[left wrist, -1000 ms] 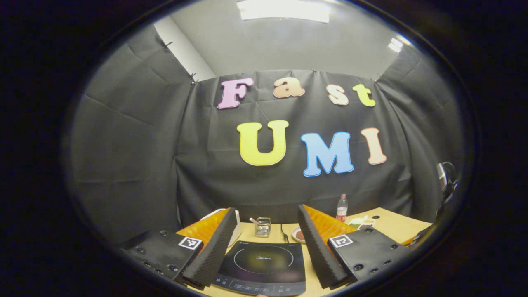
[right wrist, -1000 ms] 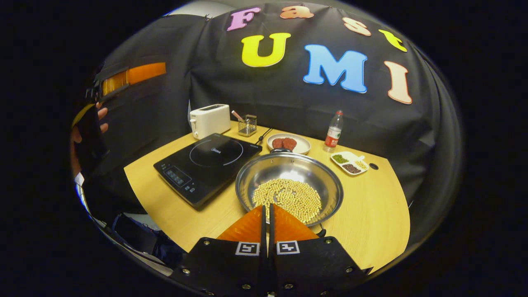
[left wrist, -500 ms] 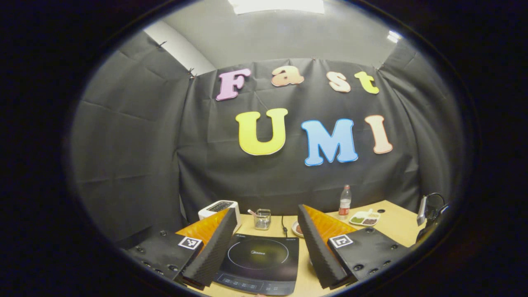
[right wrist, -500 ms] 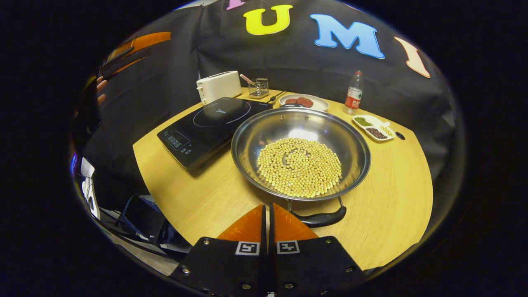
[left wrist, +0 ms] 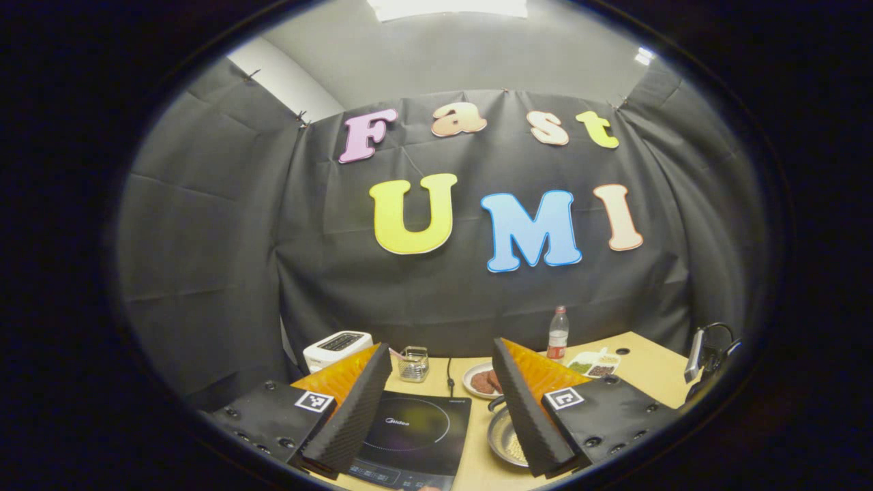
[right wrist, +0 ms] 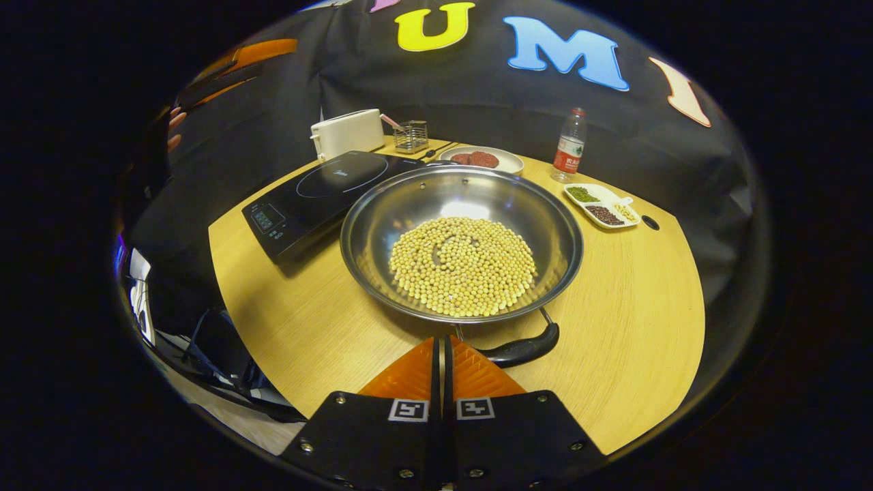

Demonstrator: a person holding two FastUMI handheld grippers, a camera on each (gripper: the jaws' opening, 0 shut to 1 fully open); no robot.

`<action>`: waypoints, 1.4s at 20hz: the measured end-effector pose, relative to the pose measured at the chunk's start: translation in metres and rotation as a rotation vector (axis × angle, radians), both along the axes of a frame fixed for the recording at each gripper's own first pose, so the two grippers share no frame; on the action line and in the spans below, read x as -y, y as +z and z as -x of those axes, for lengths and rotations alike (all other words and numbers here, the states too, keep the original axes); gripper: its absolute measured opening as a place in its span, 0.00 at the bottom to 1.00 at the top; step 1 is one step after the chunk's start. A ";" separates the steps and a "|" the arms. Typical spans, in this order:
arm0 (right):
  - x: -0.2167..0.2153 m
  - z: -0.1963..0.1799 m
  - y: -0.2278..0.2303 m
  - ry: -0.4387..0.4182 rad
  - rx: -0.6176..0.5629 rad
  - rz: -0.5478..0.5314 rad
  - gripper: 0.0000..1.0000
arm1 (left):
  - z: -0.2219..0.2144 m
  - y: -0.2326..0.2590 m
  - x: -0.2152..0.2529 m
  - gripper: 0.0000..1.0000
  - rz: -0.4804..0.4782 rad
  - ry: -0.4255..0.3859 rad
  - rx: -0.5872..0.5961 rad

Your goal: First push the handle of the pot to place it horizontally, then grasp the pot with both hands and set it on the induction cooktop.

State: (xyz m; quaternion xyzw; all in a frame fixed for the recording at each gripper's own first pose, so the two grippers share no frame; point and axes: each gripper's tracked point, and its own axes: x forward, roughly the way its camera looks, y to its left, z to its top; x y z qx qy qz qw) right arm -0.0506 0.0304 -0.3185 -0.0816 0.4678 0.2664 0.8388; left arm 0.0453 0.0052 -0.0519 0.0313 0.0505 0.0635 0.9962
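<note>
In the right gripper view a steel pot (right wrist: 556, 225) holding soybeans (right wrist: 462, 266) stands mid-table. Its black near handle (right wrist: 524, 348) faces me. My right gripper (right wrist: 442, 339) is shut and empty, its tips just left of that handle; I cannot tell whether they touch it. The black induction cooktop (right wrist: 320, 194) lies to the pot's left. My left gripper (left wrist: 440, 349) hangs open and empty above the cooktop (left wrist: 409, 436). The pot (left wrist: 503, 436) peeks out beside its right finger. That left gripper (right wrist: 232, 58) and the hand holding it (right wrist: 174, 126) also appear far off at the upper left.
Along the table's back stand a white toaster (right wrist: 344, 131), a wire utensil holder (right wrist: 410, 135), a plate of patties (right wrist: 481, 160), a water bottle (right wrist: 569, 146) and a divided dish of beans (right wrist: 600, 204). The table's round edge (right wrist: 232, 327) drops off at the near left.
My right gripper stayed shut, pulled back over the pot and came down by its near handle. The left gripper swung slightly, bringing the pot into its view.
</note>
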 end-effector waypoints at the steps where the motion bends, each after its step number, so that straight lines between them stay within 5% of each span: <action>1: 0.006 -0.004 -0.001 -0.004 0.008 0.019 0.01 | -0.002 -0.001 0.002 0.99 0.002 0.002 -0.004; 20: 0.090 -0.112 -0.028 -0.190 0.104 0.049 0.01 | -0.001 -0.044 0.041 0.96 -0.021 0.118 -0.095; 28: 0.107 -0.131 0.017 -0.332 0.272 -0.008 0.01 | -0.015 -0.090 0.045 0.96 -0.021 0.081 -0.166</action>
